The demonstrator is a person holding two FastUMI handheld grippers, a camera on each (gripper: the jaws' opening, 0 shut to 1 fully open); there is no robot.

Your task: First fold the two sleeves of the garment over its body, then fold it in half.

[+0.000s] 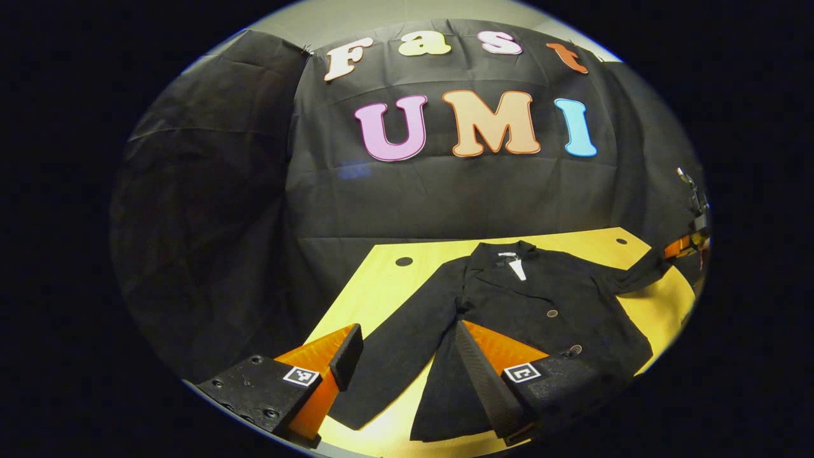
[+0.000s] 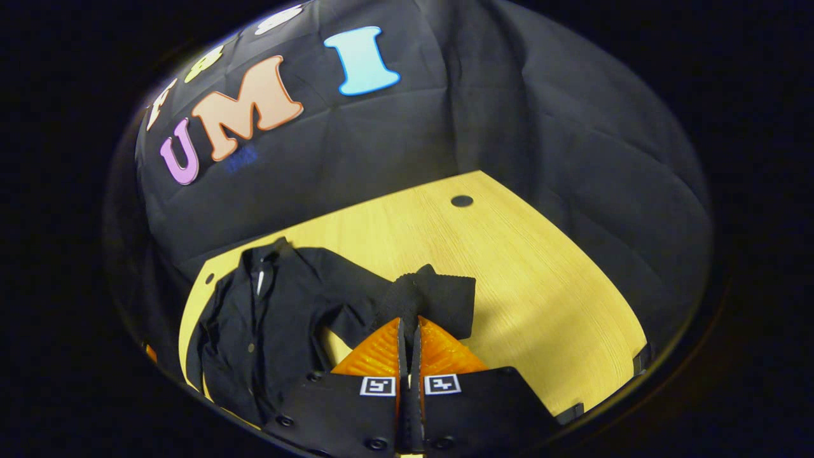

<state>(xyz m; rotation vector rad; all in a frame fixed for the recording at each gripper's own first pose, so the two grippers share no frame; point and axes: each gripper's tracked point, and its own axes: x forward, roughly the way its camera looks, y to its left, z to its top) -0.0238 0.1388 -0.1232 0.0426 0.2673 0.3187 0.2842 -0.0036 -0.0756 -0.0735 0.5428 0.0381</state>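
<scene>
Right gripper (image 2: pixel 409 331): fingers closed together, pinching the cuff end of the right sleeve (image 2: pixel 432 296) and holding it raised off the table. Left gripper (image 1: pixel 407 356): fingers spread wide, grasping nothing, poised above the left sleeve (image 1: pixel 407 331) near the jacket hem.

Table (image 2: pixel 509 267): light wooden top carrying the whole garment.

Black jacket (image 1: pixel 540 305): lies flat, front side up, collar toward the booth wall. Both sleeves are still outside the body, so neither sleeve fold appears complete.

Right sleeve: drawn out from the shoulder and bunched at the pinch point.

Buttons (image 1: pixel 552 313): visible down the front panel.

Probable faults:
- The pinch holds only the cuff edge. Thick fabric may slide out during the carry across, dropping the sleeve short of the body.
- Excess pull on the sleeve may drag the shoulder and skew the jacket on the smooth top.
- The left gripper, if closed here, may catch the front panel together with the left sleeve.
</scene>
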